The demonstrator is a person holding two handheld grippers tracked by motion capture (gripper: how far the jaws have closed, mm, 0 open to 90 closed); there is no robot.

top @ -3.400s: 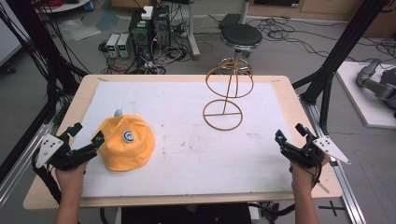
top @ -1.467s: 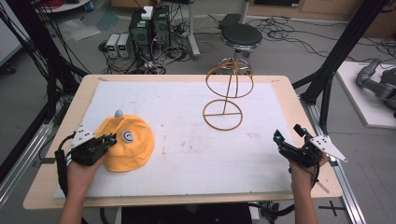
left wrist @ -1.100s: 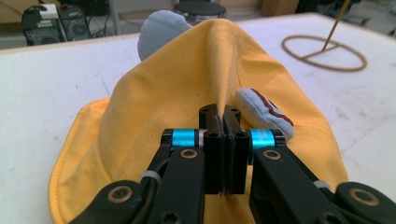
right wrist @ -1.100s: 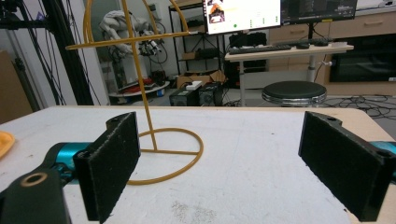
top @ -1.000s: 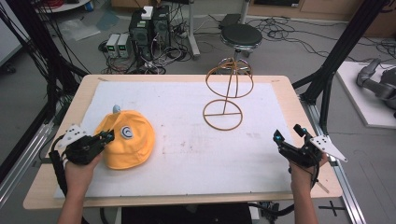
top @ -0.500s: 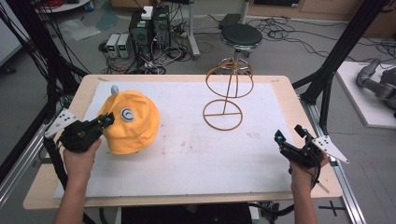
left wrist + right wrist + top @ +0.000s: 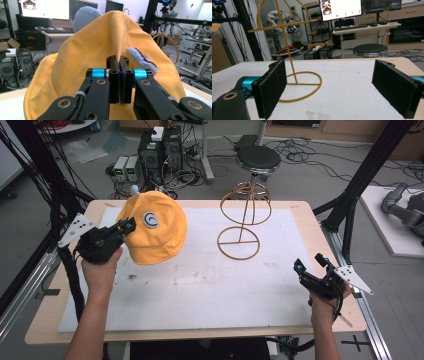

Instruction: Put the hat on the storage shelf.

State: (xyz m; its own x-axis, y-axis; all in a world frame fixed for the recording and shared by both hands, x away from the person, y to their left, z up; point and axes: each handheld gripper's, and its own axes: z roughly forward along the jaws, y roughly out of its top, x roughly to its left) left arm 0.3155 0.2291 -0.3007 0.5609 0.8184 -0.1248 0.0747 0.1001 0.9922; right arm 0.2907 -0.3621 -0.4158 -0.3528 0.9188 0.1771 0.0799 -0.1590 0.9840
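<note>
The yellow cap (image 7: 152, 227) hangs in the air above the far left part of the table (image 7: 300, 210), lifted clear of the white mat (image 7: 200, 285) that covers most of the tabletop. We see it held by the left gripper (image 7: 127, 226), whose jaws are pressed tight together on a pinched fold of the cap's fabric. In the left gripper view that fold (image 7: 119, 40) rises as a ridge straight up from between the closed jaws, and the yellow cloth spreads out to both sides behind them. A round grey-and-white badge (image 7: 150, 219) sits on the side of the cap that faces us in the high view, and a pale blue button (image 7: 134, 189) pokes up at its top. The left hand (image 7: 100, 270) reaches up from the near left edge of the table to carry it.

We find the gold wire hat stand (image 7: 243, 222) upright on the mat towards the far middle of the table, well apart from the cap, its ring base flat on the mat and its rounded wire top bare.

The right gripper (image 7: 312, 267) rests low near the right front corner of the table. Its two padded jaws stand wide apart with nothing between them, and through the gap we see the hat stand (image 7: 287, 62) farther off.
</note>
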